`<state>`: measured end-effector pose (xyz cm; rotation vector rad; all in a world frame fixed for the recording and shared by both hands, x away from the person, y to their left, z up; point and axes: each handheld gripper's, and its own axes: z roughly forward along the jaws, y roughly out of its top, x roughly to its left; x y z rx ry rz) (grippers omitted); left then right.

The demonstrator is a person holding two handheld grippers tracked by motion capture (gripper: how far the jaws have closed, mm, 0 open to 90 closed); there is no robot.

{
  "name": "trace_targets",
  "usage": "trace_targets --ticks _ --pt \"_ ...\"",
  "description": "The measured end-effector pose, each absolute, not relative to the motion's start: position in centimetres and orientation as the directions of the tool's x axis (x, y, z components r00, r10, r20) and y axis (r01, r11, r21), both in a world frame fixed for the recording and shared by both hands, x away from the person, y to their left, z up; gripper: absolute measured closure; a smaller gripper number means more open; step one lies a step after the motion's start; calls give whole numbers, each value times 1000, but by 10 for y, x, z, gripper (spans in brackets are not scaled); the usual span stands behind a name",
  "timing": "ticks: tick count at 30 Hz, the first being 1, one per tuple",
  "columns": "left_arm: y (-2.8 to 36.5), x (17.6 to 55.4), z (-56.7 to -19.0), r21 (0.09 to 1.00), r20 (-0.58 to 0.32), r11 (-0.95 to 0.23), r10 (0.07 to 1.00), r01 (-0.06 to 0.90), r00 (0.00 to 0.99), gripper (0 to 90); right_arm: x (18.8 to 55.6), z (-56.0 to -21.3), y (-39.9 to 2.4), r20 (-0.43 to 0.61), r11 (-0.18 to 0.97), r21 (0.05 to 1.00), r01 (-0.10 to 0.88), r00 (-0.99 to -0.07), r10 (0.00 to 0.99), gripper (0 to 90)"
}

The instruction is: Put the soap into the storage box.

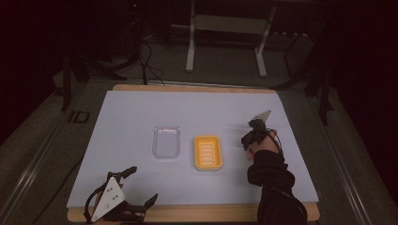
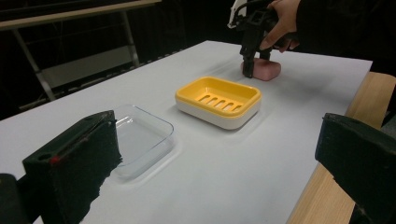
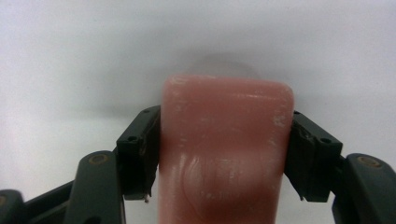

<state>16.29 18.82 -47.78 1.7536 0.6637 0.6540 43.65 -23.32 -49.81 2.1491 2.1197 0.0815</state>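
Pink, smooth soap bar (image 3: 226, 149) without readable writing is clamped in the right tool (image 3: 226, 154); the left tool (image 2: 210, 186) stands wide.

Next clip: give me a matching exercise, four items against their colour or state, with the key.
Items:
1. soap bar
2. soap dish
3. lid
4. left gripper

States:
A. clear, lying empty on the sheet
B. open, jaws wide apart, near the table edge
C. pink, clamped between the right gripper's jaws
D. yellow, slotted, empty

Pairs: 1-C, 2-D, 3-A, 4-B
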Motion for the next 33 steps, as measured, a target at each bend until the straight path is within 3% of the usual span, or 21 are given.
trace_targets --ticks 14,33 --pt "189 163 -478 962 103 -248 717 113 689 3 438 -484 -231 -55 2 58 998 1 999 373" --pt "188 163 -478 963 102 -244 717 112 690 3 435 -439 -208 -90 42 84 996 -35 995 373"
